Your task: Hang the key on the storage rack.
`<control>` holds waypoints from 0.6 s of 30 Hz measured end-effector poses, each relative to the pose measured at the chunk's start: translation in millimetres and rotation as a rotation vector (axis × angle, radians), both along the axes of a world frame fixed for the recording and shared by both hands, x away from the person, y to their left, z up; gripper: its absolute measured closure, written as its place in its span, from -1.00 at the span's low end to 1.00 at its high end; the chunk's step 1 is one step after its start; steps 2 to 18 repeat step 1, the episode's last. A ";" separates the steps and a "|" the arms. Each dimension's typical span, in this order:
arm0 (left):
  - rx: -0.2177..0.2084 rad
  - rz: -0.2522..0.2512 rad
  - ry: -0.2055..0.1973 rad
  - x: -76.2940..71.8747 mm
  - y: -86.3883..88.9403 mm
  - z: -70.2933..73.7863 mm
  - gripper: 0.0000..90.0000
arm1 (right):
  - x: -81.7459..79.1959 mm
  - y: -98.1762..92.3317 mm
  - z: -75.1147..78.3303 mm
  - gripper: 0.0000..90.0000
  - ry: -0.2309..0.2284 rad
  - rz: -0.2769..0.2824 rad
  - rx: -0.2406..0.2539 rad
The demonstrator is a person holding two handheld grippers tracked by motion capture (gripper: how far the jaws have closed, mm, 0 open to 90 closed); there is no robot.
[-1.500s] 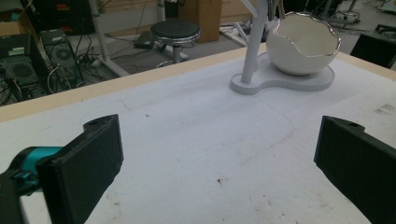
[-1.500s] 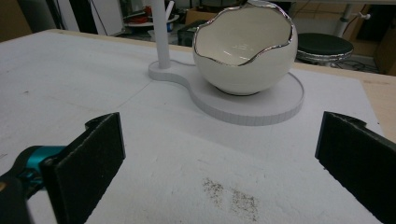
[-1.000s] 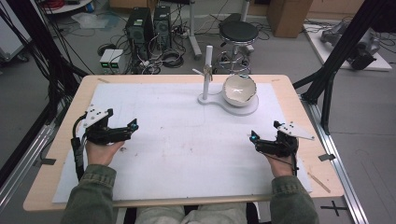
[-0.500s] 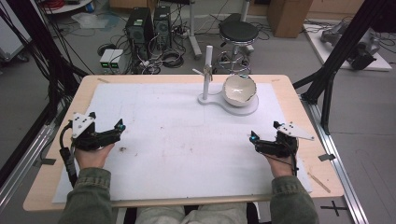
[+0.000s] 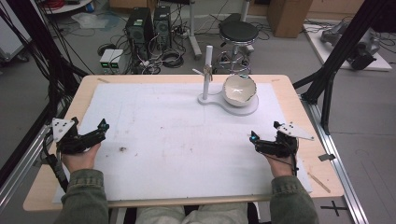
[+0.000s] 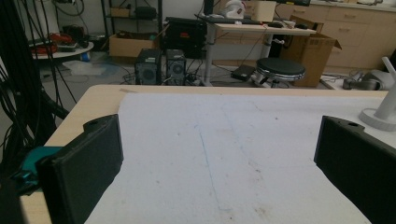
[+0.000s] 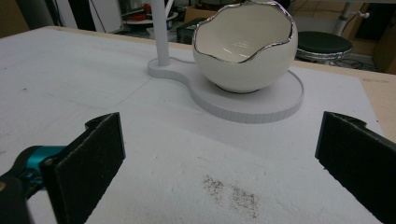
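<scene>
The left gripper sits at the table's left edge, jaws spread and empty. The right gripper rests near the right edge, jaws wide apart, facing the egg-shaped bowl toward the far edge

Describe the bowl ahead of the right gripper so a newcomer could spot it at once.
Start at the white mat that covers the wooden table, and go to its far right part. There a flat white stand carries a thin upright post at one end and the egg-shaped bowl at the other. The bowl is white, with a jagged silver rim like a cracked eggshell.
</scene>
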State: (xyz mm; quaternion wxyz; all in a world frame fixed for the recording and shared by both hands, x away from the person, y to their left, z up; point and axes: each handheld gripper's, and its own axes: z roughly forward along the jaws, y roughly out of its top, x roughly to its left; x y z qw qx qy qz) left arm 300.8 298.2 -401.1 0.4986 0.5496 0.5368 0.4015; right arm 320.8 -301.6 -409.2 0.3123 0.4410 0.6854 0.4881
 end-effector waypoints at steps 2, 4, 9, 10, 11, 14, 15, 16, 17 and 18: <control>-0.002 -0.004 0.002 0.5 -1.0 -0.2 -0.96 | -0.1 -0.4 0.0 -0.99 -0.003 -0.003 -0.004; -0.002 -0.004 0.002 0.5 -1.0 -0.2 -0.96 | -0.1 -0.4 0.0 -0.99 -0.003 -0.003 -0.004; -0.002 -0.004 0.002 0.5 -1.0 -0.2 -0.96 | -0.1 -0.4 0.0 -0.99 -0.003 -0.003 -0.004; -0.002 -0.004 0.002 0.5 -1.0 -0.2 -0.96 | -0.1 -0.4 0.0 -0.99 -0.003 -0.003 -0.004; -0.002 -0.004 0.002 0.5 -1.0 -0.2 -0.96 | -0.1 -0.4 0.0 -0.99 -0.003 -0.003 -0.004; -0.002 -0.004 0.002 0.5 -1.0 -0.2 -0.96 | -0.1 -0.4 0.0 -0.99 -0.003 -0.003 -0.004; -0.002 -0.004 0.002 0.5 -1.0 -0.2 -0.96 | -0.1 -0.4 0.0 -0.99 -0.003 -0.003 -0.004; -0.002 -0.004 0.002 0.5 -1.0 -0.2 -0.96 | -0.1 -0.4 0.0 -0.99 -0.003 -0.003 -0.004; -0.002 -0.004 0.002 0.5 -1.0 -0.2 -0.96 | -0.1 -0.4 0.0 -0.99 -0.003 -0.003 -0.004; -0.002 -0.004 0.002 0.5 -1.0 -0.2 -0.96 | -0.1 -0.4 0.0 -0.99 -0.003 -0.003 -0.004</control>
